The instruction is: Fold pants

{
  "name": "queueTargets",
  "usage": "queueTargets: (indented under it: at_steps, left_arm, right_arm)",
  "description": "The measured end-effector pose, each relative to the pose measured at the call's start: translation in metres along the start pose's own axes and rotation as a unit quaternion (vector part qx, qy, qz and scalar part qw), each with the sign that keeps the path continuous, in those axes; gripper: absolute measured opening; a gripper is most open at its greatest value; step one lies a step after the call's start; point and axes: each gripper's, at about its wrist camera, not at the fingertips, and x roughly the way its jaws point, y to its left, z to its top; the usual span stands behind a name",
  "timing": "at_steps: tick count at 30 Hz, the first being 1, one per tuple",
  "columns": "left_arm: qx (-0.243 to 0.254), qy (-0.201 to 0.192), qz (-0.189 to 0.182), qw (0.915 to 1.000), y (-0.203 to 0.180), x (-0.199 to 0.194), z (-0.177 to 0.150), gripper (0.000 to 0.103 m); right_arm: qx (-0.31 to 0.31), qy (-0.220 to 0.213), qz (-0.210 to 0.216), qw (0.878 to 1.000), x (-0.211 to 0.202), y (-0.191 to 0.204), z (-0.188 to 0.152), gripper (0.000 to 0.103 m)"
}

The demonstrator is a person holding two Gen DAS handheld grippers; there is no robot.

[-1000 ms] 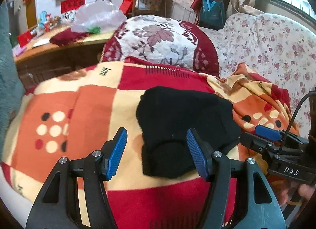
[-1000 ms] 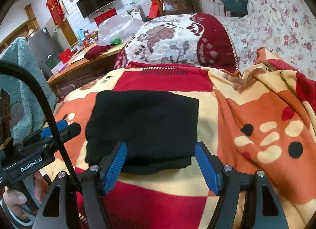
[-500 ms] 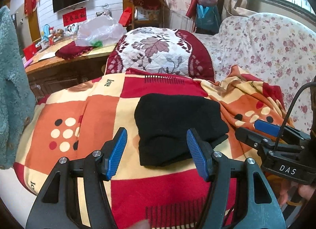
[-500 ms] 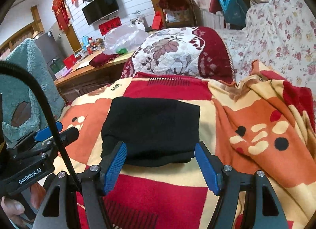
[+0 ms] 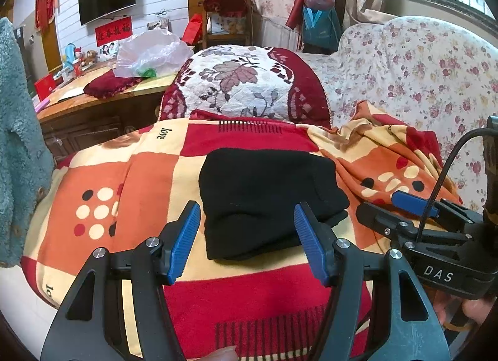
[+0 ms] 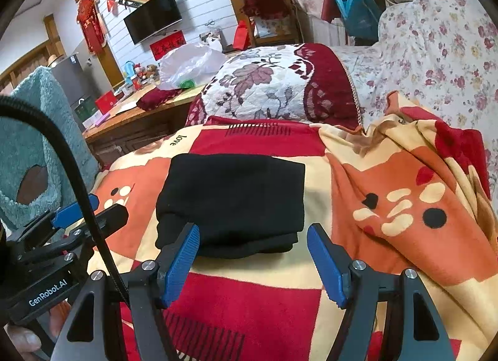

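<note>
The black pants (image 5: 267, 199) lie folded into a compact stack on the red, orange and cream blanket (image 5: 130, 180); they also show in the right wrist view (image 6: 233, 205). My left gripper (image 5: 247, 236) is open and empty, held just in front of the stack's near edge. My right gripper (image 6: 253, 263) is open and empty, also just short of the stack. Each gripper shows at the edge of the other's view: the right one (image 5: 414, 211) and the left one (image 6: 77, 211).
A floral cushion (image 5: 246, 87) stands behind the blanket. A floral-covered sofa (image 5: 435, 75) is on the right. A wooden desk (image 5: 87, 103) with a plastic bag (image 5: 149, 56) is at the back left. A teal fleece garment (image 5: 15, 143) hangs at far left.
Both grippers have drawn back and up from the folded pants, which now look smaller and farther off. The pants have not moved.
</note>
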Motion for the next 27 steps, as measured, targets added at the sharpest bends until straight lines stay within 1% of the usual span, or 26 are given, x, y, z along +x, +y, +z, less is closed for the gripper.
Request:
queueTargets:
  at_steps: [17,22,27]
  left_arm:
    - [-0.003,0.005,-0.004,1.0000,-0.001,0.003,-0.001,0.063]
    - [0.003,-0.005,0.005,1.0000,-0.005,0.003,-0.004,0.063]
    - [-0.003,-0.008,0.006,0.9999,-0.003,0.004,-0.006,0.063]
  right_arm:
    - [0.005,0.014,0.005,1.000,0.008,-0.001,-0.004,0.069]
    - [0.005,0.019,0.006,1.000,0.011,0.002,-0.006,0.070]
    - [0.008,0.022,0.006,1.000,0.013,0.002,-0.006,0.069]
